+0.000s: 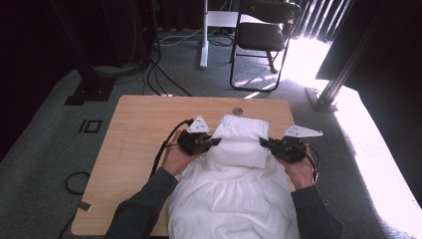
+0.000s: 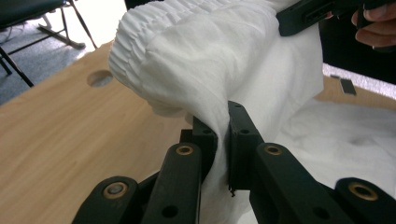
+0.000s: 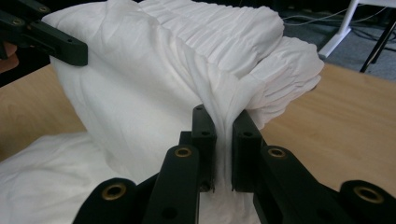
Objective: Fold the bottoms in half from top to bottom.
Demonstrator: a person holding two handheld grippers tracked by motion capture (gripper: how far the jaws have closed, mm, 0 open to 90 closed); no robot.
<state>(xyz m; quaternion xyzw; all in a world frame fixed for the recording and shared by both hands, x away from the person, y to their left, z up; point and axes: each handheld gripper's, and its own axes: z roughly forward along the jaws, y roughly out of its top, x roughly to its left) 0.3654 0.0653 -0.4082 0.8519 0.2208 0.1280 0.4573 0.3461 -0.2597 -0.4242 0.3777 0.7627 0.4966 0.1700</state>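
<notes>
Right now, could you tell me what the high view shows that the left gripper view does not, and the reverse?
The high view alone takes in the person's two forearms, the black chair on the carpet, and the whole wooden table.

The left gripper view alone shows, close up, the left gripper shut on a bunched fold of the white garment.

Both show the garment, its gathered elastic band folded back over the rest, the round hole in the tabletop, and the right gripper holding the cloth's far side.

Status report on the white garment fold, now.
Left gripper and right gripper shut on white garment, one at each side. Gathered end lifted off table. Nothing in the way.
</notes>
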